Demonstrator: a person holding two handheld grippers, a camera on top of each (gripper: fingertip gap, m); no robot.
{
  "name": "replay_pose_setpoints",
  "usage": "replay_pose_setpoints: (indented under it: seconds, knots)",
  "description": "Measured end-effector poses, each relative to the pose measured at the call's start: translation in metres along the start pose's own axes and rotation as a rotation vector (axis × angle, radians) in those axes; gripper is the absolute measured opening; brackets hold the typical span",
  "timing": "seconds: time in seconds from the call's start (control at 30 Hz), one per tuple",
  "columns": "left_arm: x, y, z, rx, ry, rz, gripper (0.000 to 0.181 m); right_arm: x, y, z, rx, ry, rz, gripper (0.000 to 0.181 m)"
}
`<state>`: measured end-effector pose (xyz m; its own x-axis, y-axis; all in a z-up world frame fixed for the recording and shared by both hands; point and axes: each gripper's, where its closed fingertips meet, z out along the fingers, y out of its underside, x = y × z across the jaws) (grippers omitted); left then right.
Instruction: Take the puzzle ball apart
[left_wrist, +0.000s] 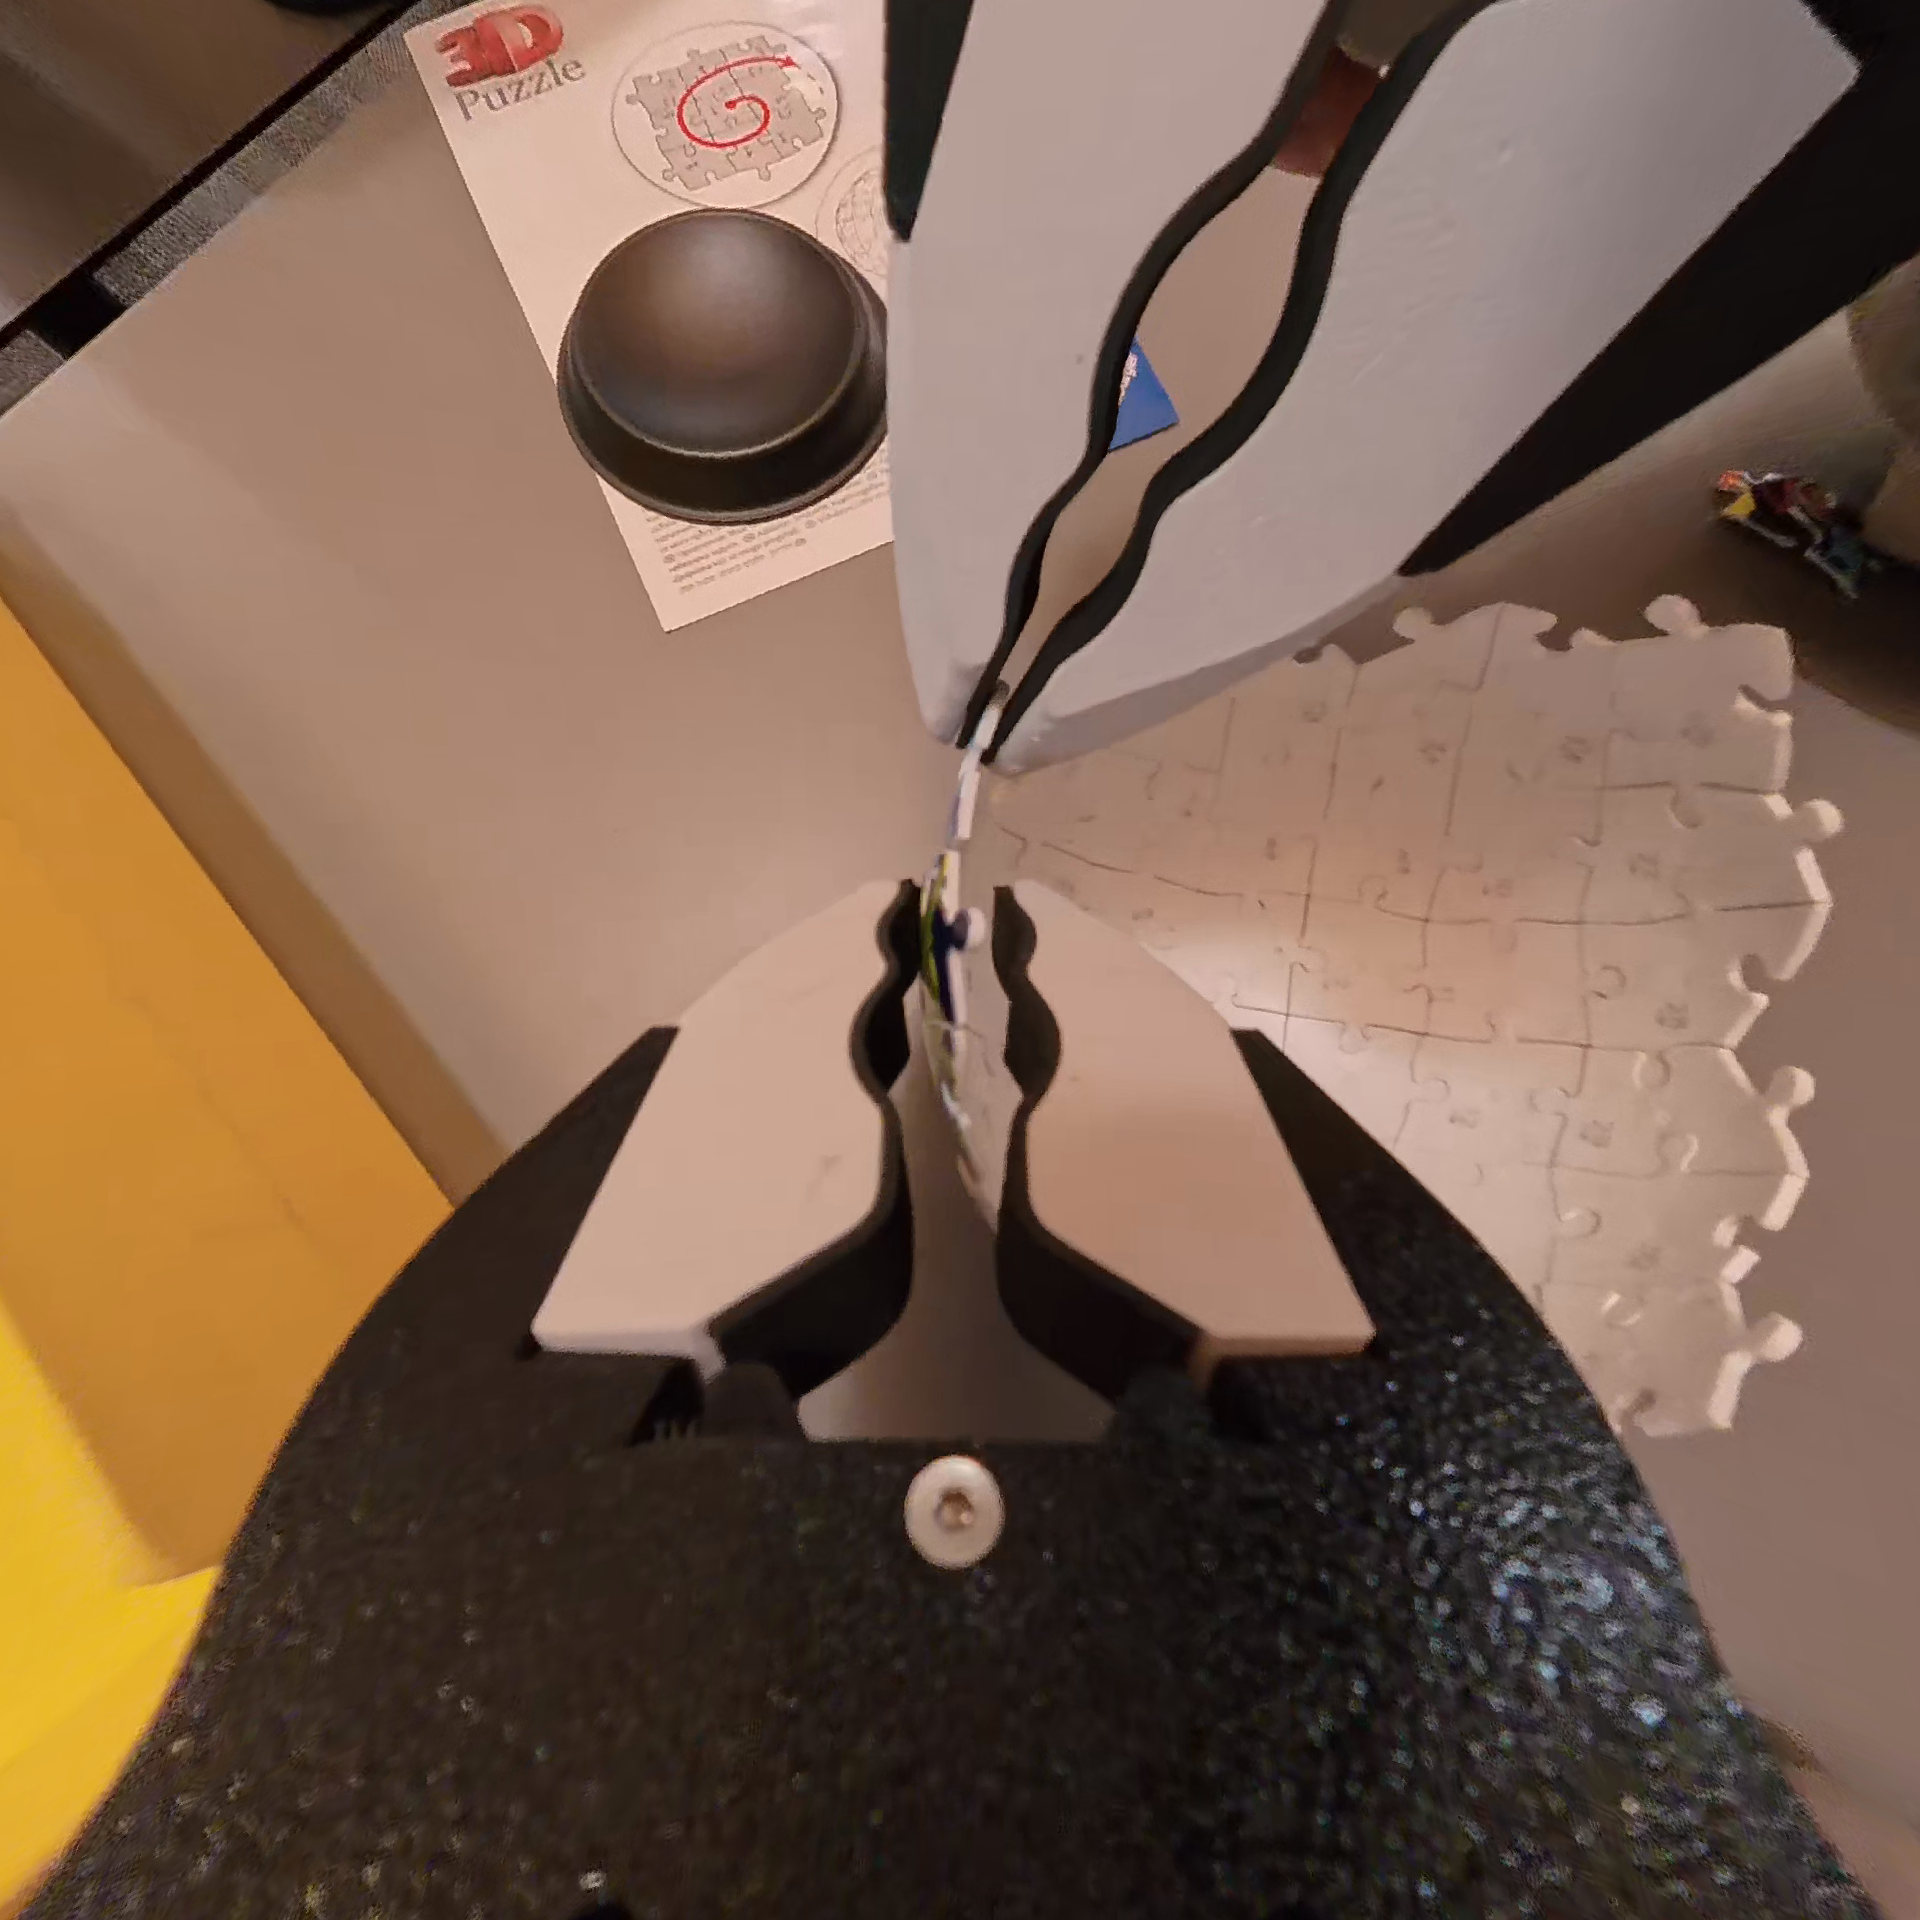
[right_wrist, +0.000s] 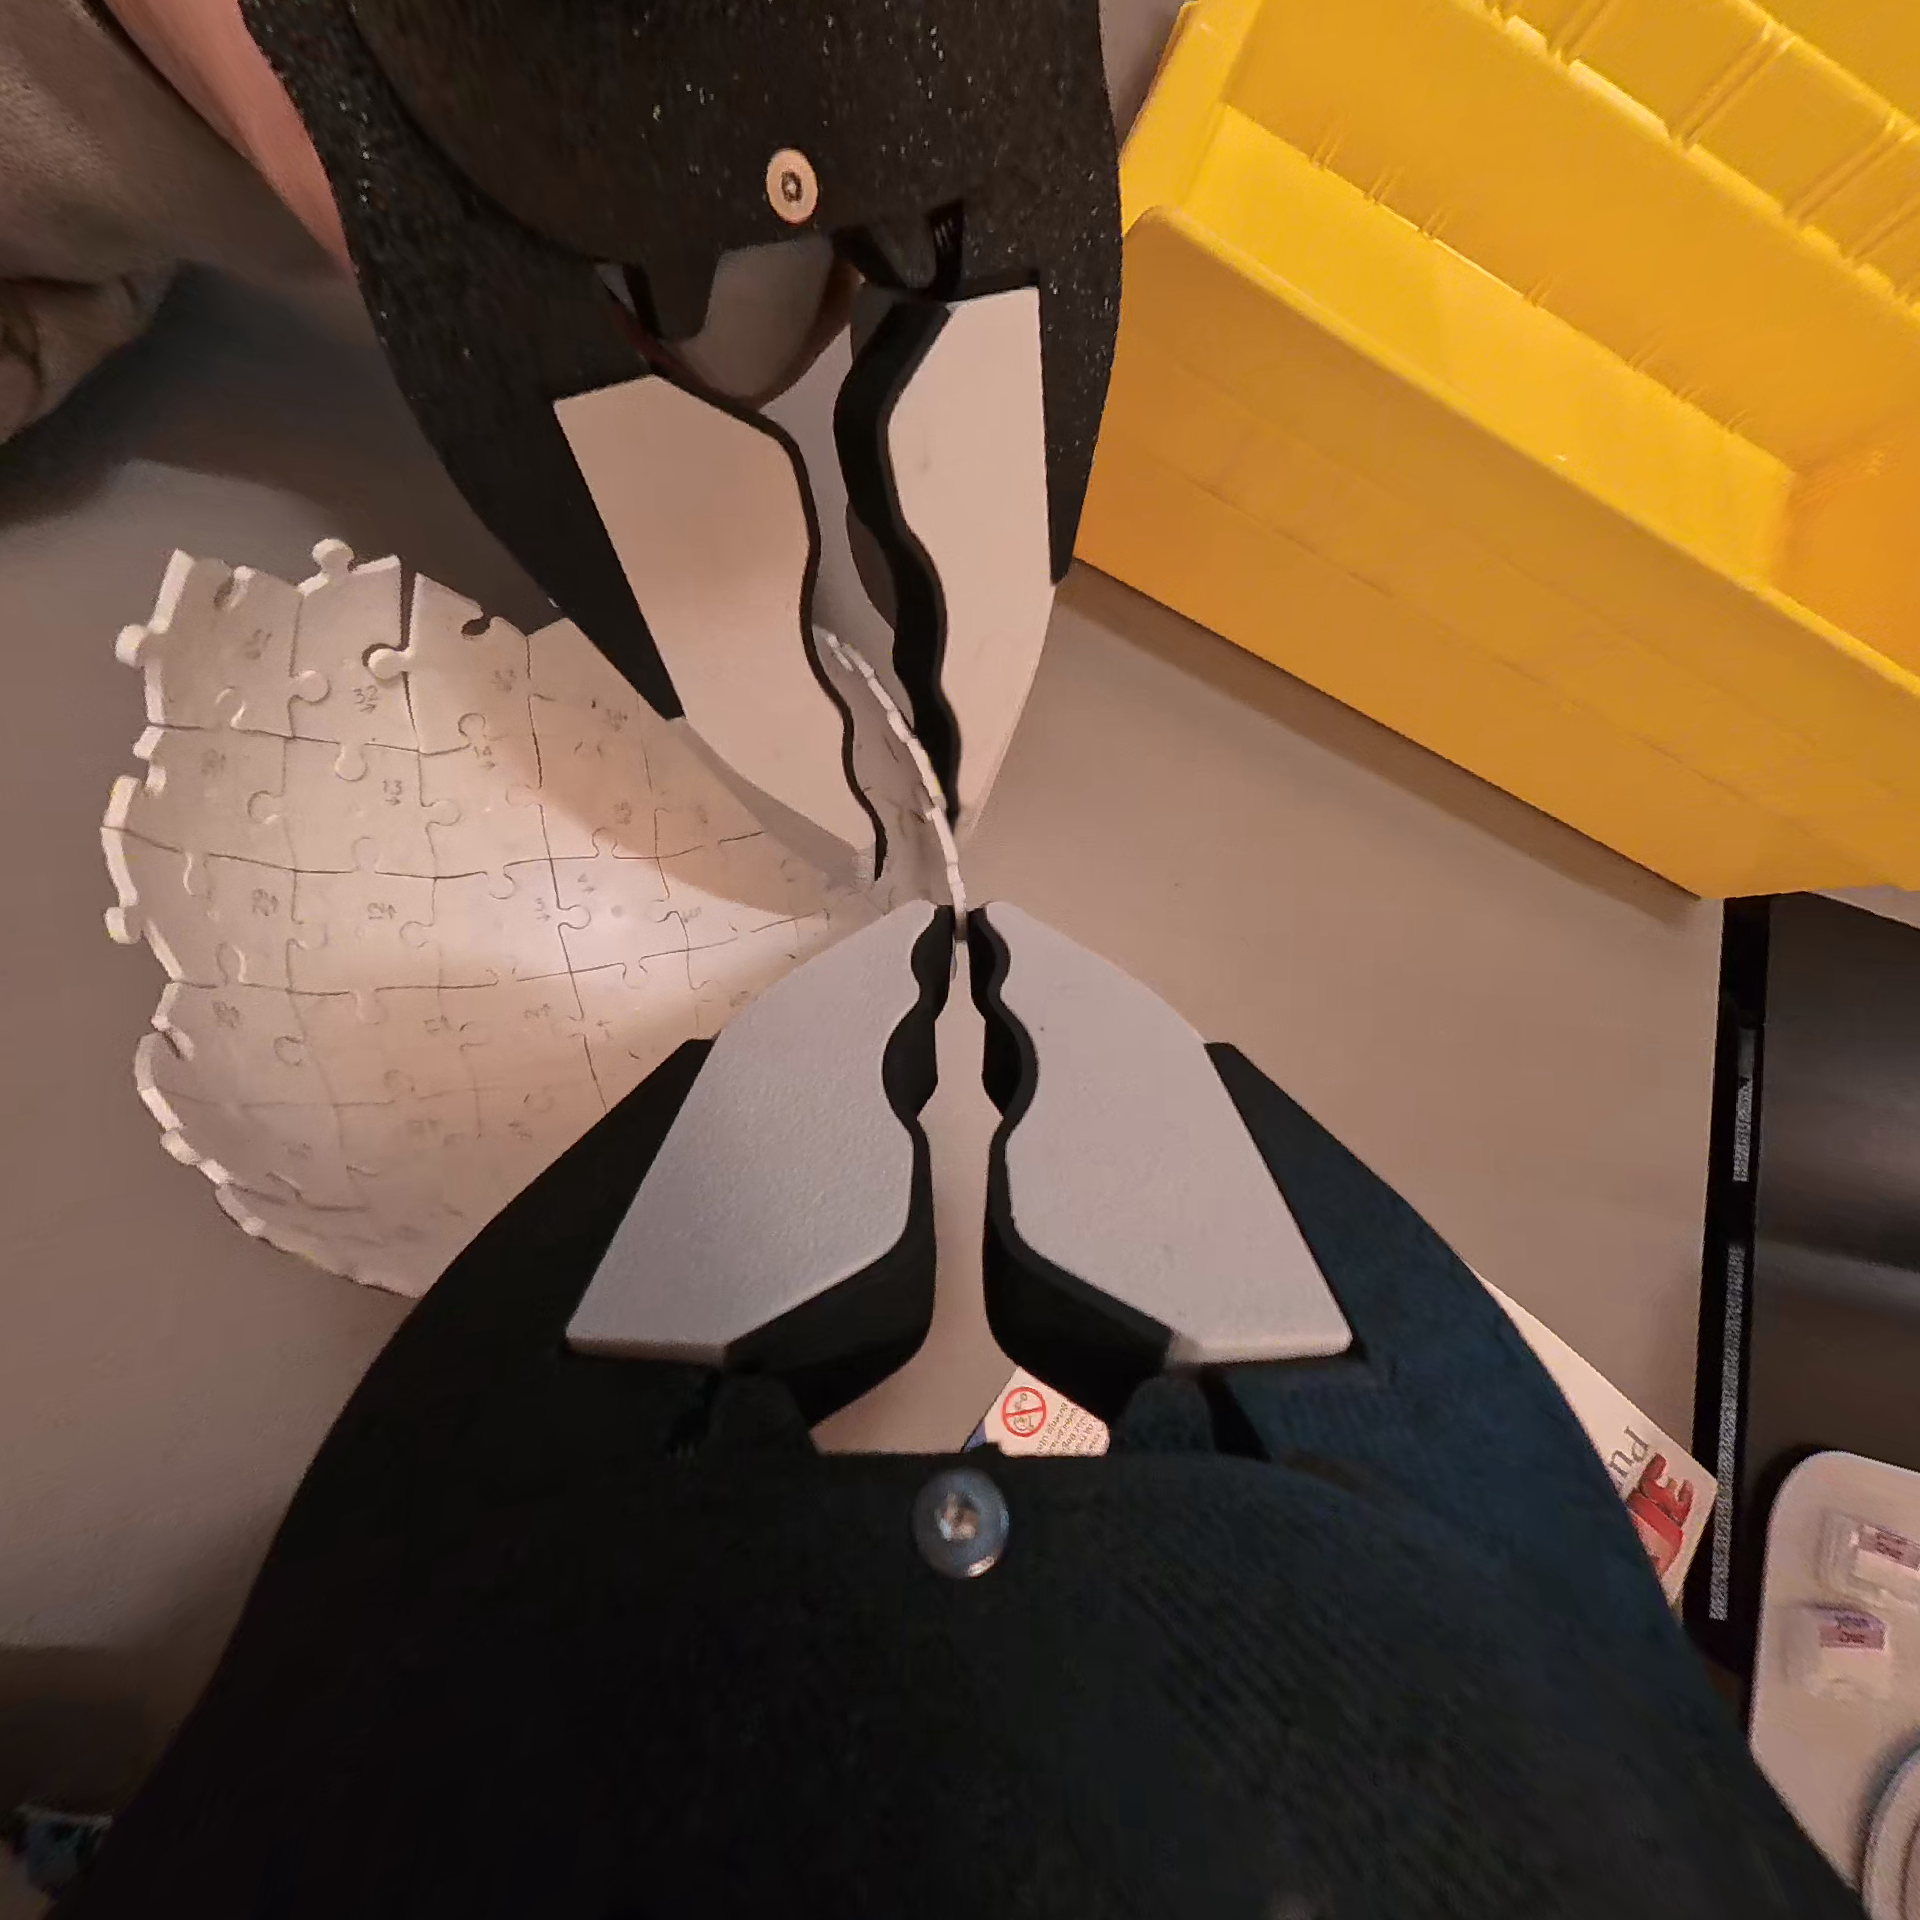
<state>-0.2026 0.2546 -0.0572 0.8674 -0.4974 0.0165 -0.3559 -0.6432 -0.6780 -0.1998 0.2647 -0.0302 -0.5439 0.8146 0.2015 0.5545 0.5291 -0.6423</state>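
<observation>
Partly dismantled: puzzle ball (left_wrist: 1455, 935) reduced to an open curved shell, many pieces still interlocked; shell held above table (left_wrist: 416, 727), beside yellow bin (right_wrist: 1507, 416); left gripper (left_wrist: 951, 935) and right gripper (right_wrist: 961, 925) both pinching its rim.

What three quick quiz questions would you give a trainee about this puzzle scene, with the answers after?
1. True or false: the black stand sits on the paper leaflet.
2. Which tool is clamped on the rim of the puzzle shell? A: only the left tool. B: only the right tool. C: both.
3. Fill the gap: the plastic bin by the table is ____ in colour.

Key: 1 true; 2 C; 3 yellow.
</observation>
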Motion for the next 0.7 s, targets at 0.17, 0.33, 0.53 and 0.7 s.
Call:
replay_pose_setpoints:
  seconds: [0.17,0.33,0.53,0.7]
  knots:
    - [-0.0028,0.0,0.001,-0.004,-0.023,0.013,0.011,0.0019,0.001,0.0007,0.0,0.008,-0.004,0.003]
    - [-0.0045,0.0008,0.0017,-0.01,-0.035,0.015,0.01,0.0024,0.0023,0.0017,-0.016,0.022,-0.005,0.003]
    - [-0.006,-0.0026,-0.0004,0.012,-0.044,0.018,0.01,0.0026,0.0036,0.002,-0.023,0.026,-0.005,0.003]
    - [-0.0088,-0.0004,0.0003,-0.008,-0.069,0.04,0.006,0.0019,0.0039,0.0027,-0.028,0.027,-0.008,0.003]
